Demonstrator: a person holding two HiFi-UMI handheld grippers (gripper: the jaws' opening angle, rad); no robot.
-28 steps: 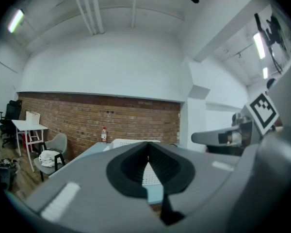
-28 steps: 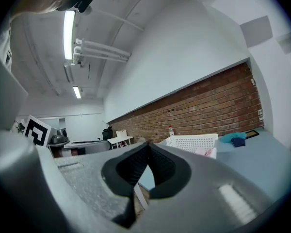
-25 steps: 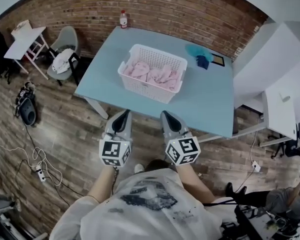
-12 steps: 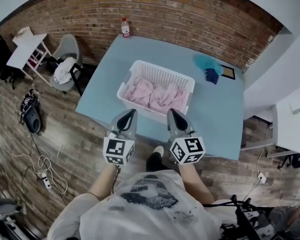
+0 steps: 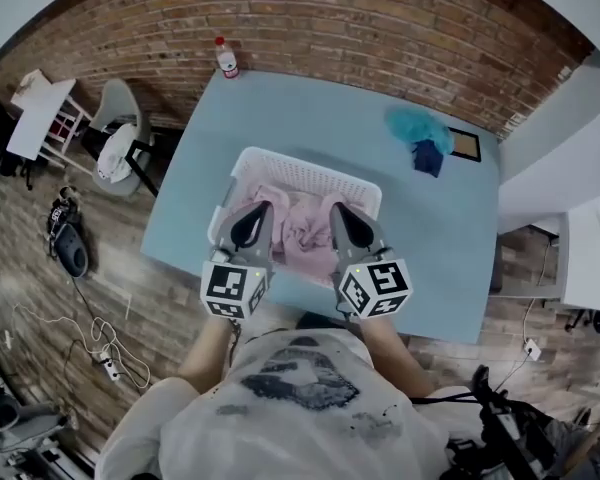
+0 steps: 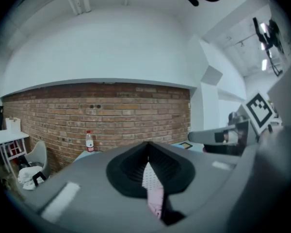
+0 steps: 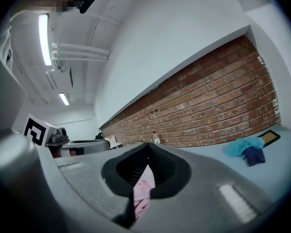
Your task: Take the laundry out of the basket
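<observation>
A white plastic basket [image 5: 305, 165] stands on the light blue table [image 5: 280, 108], with pink laundry [image 5: 298, 224] heaped inside. Both grippers point level over the basket's near half, side by side. My left gripper [image 5: 263, 206] hovers above the left part of the laundry with its jaws shut and nothing between them. My right gripper [image 5: 332, 208] is above the right part, also shut and empty. In the left gripper view the closed jaws [image 6: 147, 143] show a sliver of basket and pink cloth [image 6: 155, 200] below them. The right gripper view shows the same past its shut jaws [image 7: 146, 144].
A water bottle [image 5: 223, 58] stands at the table's far left corner. A teal cloth [image 5: 418, 126], a dark blue cloth [image 5: 428, 158] and a small framed item [image 5: 465, 145] lie at the far right. A chair with clothes [image 5: 115, 148] stands left, before a brick wall.
The person has stepped up to the table. Both grippers moved forward together from short of the table's near edge to above the basket's near half, still shut.
</observation>
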